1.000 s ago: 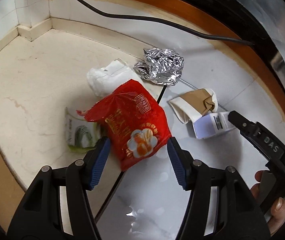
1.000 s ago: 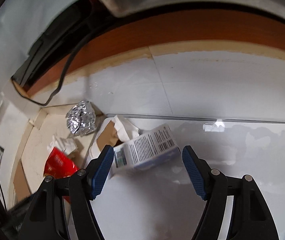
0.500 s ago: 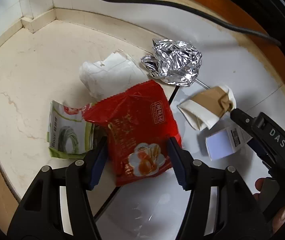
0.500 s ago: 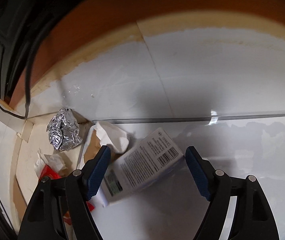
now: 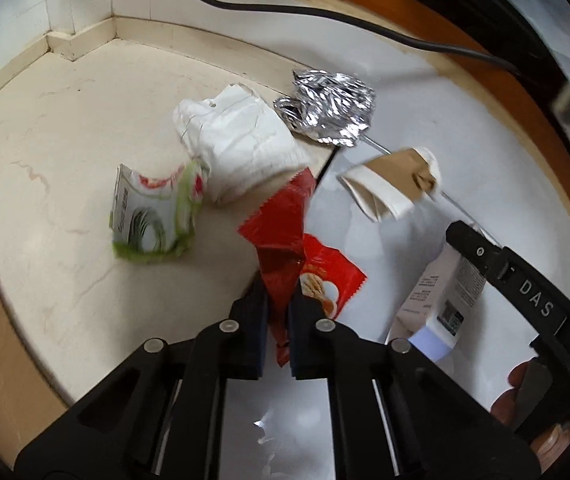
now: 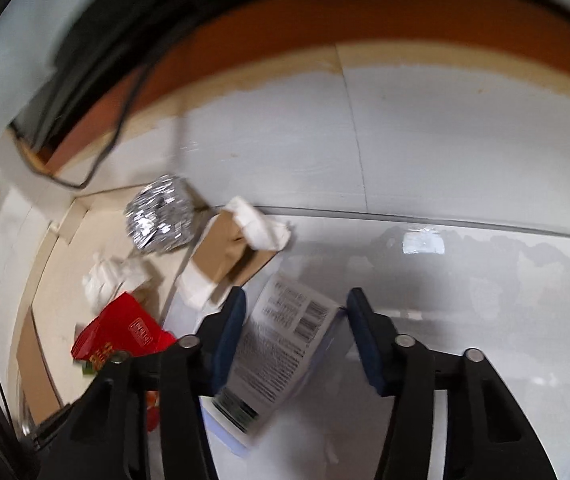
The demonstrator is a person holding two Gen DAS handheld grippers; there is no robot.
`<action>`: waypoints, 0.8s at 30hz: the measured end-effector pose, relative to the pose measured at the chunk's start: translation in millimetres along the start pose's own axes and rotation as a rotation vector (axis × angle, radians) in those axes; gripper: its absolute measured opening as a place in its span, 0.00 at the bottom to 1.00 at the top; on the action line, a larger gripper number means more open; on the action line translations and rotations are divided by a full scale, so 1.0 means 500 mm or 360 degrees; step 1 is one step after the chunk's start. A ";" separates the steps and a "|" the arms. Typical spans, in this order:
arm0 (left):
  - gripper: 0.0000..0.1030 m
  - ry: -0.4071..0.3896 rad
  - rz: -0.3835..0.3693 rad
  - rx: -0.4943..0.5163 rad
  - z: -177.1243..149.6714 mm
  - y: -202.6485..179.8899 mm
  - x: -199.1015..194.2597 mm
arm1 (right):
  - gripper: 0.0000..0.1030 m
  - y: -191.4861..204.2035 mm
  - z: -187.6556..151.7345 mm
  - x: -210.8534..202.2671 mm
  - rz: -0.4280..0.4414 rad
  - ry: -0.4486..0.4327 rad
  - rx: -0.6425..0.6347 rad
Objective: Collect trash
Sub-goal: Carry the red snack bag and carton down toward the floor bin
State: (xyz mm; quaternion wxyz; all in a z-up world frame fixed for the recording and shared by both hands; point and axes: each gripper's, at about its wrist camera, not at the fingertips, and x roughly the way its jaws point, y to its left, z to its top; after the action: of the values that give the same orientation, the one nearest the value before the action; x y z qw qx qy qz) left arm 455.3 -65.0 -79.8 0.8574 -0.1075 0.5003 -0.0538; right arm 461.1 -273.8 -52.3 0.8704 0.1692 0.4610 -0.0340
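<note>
"DAS" reads on the right gripper (image 5: 525, 300)'s black arm; the box (image 6: 281, 352) shows a barcode and print too small to read. The left gripper (image 5: 276, 316) is clenched on the red wrapper (image 5: 285, 240), crumpled upright. The right gripper's jaws are closing with the box between them, pads not pressing. Foil ball (image 5: 331, 110), white paper (image 5: 237, 140), green packet (image 5: 153, 216) and brown cup (image 5: 393, 184) lie beyond on the floor (image 5: 45, 160), near the wall corner.

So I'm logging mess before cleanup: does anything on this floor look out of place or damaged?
Yes: litter lies scattered near the corner: crumpled foil, a crushed paper cup, torn white paper, a green wrapper. The left gripper pinches a red wrapper.
</note>
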 end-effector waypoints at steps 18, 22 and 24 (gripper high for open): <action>0.03 -0.0182 -0.0154 0.0242 -0.218 0.044 -0.301 | 0.38 0.098 -0.239 -0.448 0.0227 -0.0334 -0.0553; 0.03 -0.0204 -0.0147 0.0289 -0.285 0.066 -0.361 | 0.38 0.121 -0.303 -0.515 0.0267 -0.0354 -0.0650; 0.03 -0.0206 -0.0150 0.0303 -0.316 0.075 -0.384 | 0.38 0.132 -0.340 -0.544 0.0284 -0.0355 -0.0701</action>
State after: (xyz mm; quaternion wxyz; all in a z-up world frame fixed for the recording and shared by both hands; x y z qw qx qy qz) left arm 222.5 -11.0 -1.6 0.8908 -0.0521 0.4309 -0.1342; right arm 184.9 -182.8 98.4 0.9313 0.0109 0.3417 0.1256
